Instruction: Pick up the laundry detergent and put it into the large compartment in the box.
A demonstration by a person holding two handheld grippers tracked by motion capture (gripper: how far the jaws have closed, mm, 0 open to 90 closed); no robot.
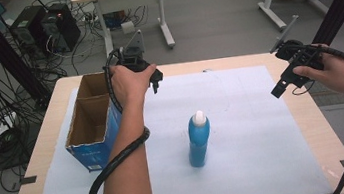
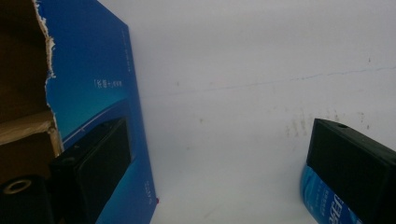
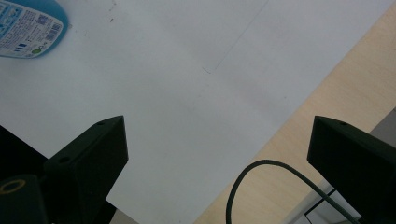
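I see a blue plastic bottle [image 1: 199, 141] with a white cap, upright mid-surface on white paper [image 1: 243, 118], beside an open blue cardboard box [image 1: 93, 121]. My left hand-held gripper [image 1: 156, 82] and right hand-held gripper [image 1: 282, 85] both gape wide, empty.

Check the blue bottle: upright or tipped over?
Upright. In the high view the blue bottle stands on its base on the white sheet, white cap on top, apart from the cardboard box.

The print on the blue bottle's label [image 3: 28, 30] and the blue box [image 2: 107, 84] is too small to read.
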